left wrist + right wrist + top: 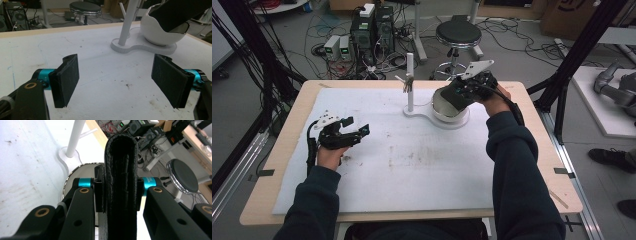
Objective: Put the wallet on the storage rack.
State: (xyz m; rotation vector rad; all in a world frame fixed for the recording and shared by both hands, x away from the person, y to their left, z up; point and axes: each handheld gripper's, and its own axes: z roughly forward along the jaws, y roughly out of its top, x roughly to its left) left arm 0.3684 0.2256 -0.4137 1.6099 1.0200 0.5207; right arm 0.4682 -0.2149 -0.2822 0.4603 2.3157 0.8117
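My right gripper point(463, 90) is shut on a black leather wallet point(456, 98), gripped across its folded thickness point(121, 167). It holds the wallet over a white bowl point(443, 113) with a shiny metal inside point(75, 171), and the wallet's lower end dips past the rim point(178, 15). The bowl sits on a white stand base point(418, 114) beside a thin upright post point(410, 82). My left gripper point(357, 126) rests low over the mat at the left. Its pads point(66, 80) stand wide apart, open, with bare mat between them.
A white mat point(397, 160) covers the wooden table point(282, 150). Behind the table stand a black stool point(458, 34), computer towers point(373, 29) and loose cables. A small clip-like piece point(405, 80) sticks out of the post.
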